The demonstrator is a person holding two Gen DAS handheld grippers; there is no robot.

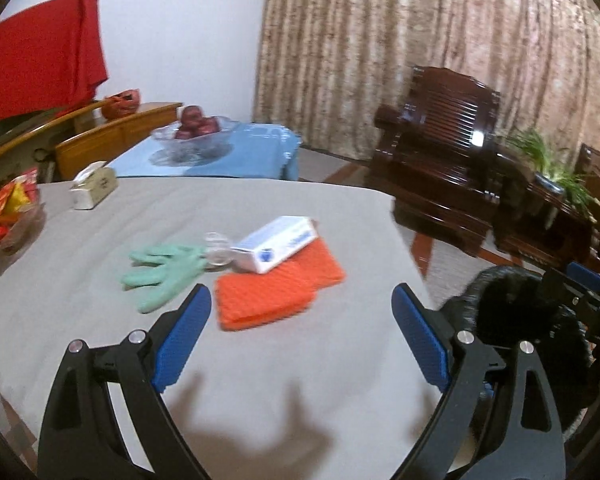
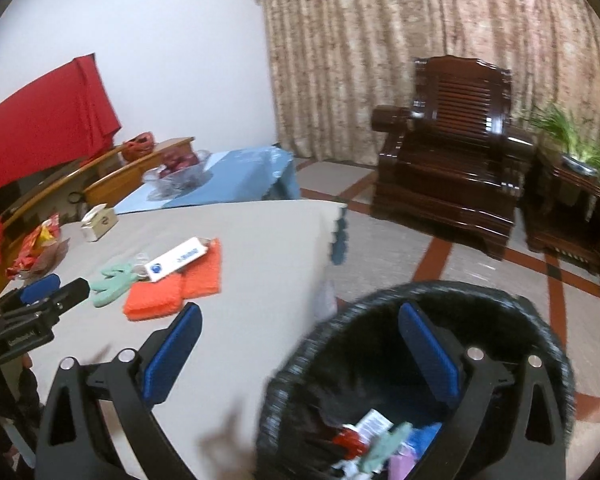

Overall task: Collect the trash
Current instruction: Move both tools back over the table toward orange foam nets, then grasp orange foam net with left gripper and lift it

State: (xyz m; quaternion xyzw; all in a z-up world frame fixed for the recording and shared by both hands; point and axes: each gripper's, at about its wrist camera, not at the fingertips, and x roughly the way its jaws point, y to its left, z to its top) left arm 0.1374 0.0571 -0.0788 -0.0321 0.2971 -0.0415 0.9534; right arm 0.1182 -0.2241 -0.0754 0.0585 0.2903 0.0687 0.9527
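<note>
On the grey table (image 1: pixel 260 360) lie a green glove (image 1: pixel 162 276), a crumpled clear plastic piece (image 1: pixel 218 252), a white and blue box (image 1: pixel 278 244) and an orange textured pad (image 1: pixel 280 286) under the box. My left gripper (image 1: pixel 302 304) is open and empty just in front of the pad. My right gripper (image 2: pixel 300 324) is open and empty above the black bin (image 2: pixel 420 380) beside the table's right edge. The bin holds several scraps, among them a green glove (image 2: pixel 384 446). The same table items show in the right wrist view: glove (image 2: pixel 112 280), box (image 2: pixel 178 262), pad (image 2: pixel 176 286).
A tissue box (image 1: pixel 92 188) and a bowl of red snack packets (image 1: pixel 8 216) sit at the table's left. A glass fruit bowl (image 1: pixel 192 136) stands on a blue-clothed table behind. A dark wooden armchair (image 2: pixel 452 168) and a plant (image 2: pixel 572 136) stand at the right.
</note>
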